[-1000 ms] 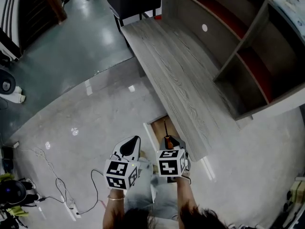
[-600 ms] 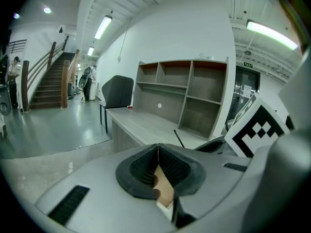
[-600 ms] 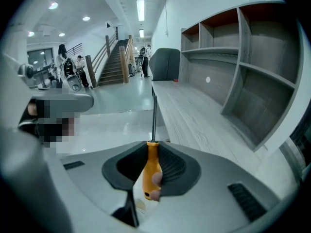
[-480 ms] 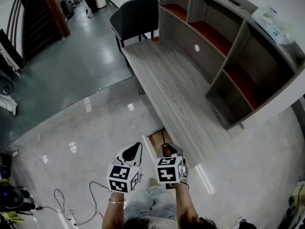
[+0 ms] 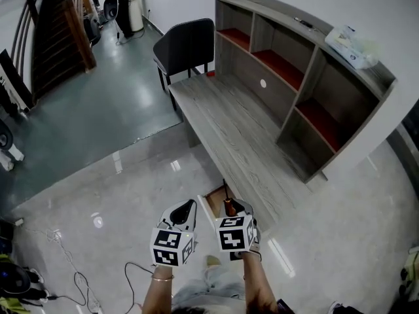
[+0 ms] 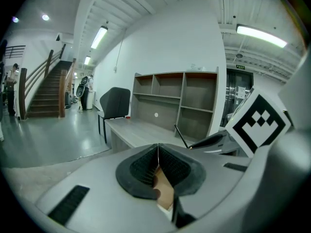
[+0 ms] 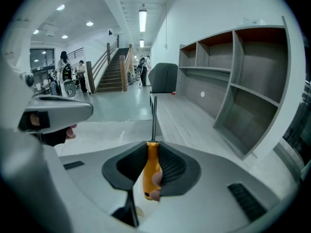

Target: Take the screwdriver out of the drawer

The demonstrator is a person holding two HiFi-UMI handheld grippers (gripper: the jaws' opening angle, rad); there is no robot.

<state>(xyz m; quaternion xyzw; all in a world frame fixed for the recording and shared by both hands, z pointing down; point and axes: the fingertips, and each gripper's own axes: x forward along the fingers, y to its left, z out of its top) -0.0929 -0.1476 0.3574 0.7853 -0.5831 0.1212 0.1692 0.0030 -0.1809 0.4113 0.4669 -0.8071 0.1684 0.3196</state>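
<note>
Orange plastic on the handle of the screwdriver (image 7: 151,169) is pinched between the jaws of my right tool (image 7: 152,149), and its dark shaft points straight ahead of the tool. It looks lifted clear of the open drawer (image 5: 215,200) below. My left tool (image 6: 158,155) hovers just beside the right one, jaws pressed together on nothing. I judge the hold narrow on a smooth, round handle, so a quick swing could let it pivot or slide out and drop. The worktop (image 5: 242,129) edge lies near ahead, where the tip could knock it.
</note>
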